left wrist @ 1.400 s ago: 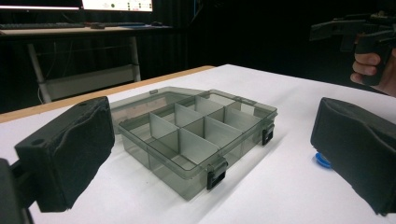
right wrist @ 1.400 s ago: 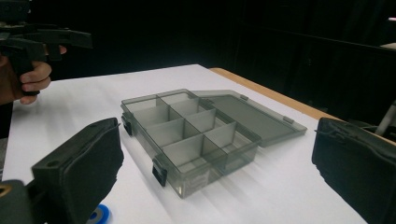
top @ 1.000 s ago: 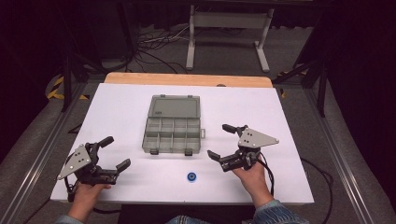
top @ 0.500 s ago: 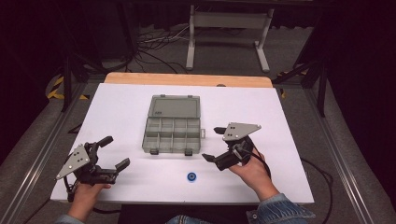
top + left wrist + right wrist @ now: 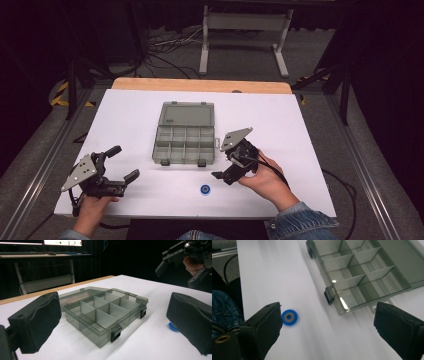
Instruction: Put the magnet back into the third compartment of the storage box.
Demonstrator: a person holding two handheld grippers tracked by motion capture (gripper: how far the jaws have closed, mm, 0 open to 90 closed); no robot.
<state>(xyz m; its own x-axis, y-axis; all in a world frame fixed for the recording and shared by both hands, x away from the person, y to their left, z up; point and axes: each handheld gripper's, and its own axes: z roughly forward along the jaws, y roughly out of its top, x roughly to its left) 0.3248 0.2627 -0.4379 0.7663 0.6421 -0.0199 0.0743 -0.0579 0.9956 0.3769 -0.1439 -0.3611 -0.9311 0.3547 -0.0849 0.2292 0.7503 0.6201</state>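
A clear organizer box [image 5: 184, 134] lies open at the centre of the white counter [image 5: 310, 130], its lid flat toward 12 o'clock. A blue ring [image 5: 205, 189] lies at the box's 6 o'clock, near the front edge. The right hand-held gripper [image 5: 226, 162], jaws spread and empty, hangs at the box's 4 o'clock above the ring's right. The left hand-held gripper [image 5: 123, 163] rests released at 8 o'clock.
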